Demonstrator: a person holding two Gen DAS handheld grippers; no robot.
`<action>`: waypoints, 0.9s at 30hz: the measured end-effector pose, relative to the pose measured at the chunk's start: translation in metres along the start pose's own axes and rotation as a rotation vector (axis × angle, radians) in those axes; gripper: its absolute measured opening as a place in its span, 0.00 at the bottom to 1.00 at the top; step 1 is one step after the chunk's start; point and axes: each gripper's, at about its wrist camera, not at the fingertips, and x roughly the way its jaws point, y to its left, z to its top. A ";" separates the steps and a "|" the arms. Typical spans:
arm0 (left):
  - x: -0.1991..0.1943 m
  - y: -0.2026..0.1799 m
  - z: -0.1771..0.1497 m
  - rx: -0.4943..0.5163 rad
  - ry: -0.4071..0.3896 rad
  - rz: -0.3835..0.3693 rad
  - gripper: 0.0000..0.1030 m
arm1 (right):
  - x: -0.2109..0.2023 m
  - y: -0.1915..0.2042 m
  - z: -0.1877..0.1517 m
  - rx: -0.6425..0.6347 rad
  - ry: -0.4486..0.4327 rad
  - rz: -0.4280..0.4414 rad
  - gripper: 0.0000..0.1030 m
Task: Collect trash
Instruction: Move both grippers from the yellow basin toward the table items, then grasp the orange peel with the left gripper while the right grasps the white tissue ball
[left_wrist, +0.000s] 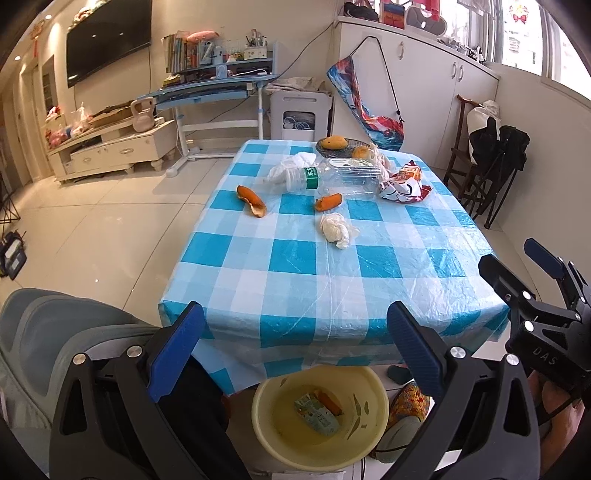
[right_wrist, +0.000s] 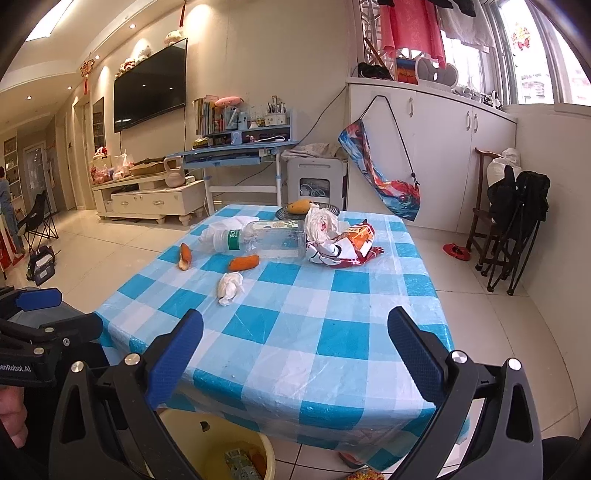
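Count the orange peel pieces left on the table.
2 lie on the tablecloth: one peel near the left edge, another peel beside the plastic bottle. More may hide behind the bottle or wrappers.

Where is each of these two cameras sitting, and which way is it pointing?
Left wrist view: sits on the left gripper, looks along its open blue jaws over the checked table and down into the yellow bin; the right gripper shows at the right edge.
Right wrist view: sits on the right gripper, facing the table from further right; the left gripper and a thumb show at the left.
Both share the plastic bottle, orange peels, crumpled tissue and snack wrapper.
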 end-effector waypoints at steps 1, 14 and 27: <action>0.004 0.003 0.002 -0.008 0.000 0.004 0.93 | 0.003 0.001 0.000 0.001 0.010 0.007 0.93; 0.076 0.048 0.053 -0.149 0.006 0.050 0.93 | 0.093 0.038 0.017 -0.077 0.171 0.121 0.93; 0.187 0.068 0.103 -0.178 0.093 0.078 0.80 | 0.175 0.057 0.020 -0.102 0.322 0.189 0.68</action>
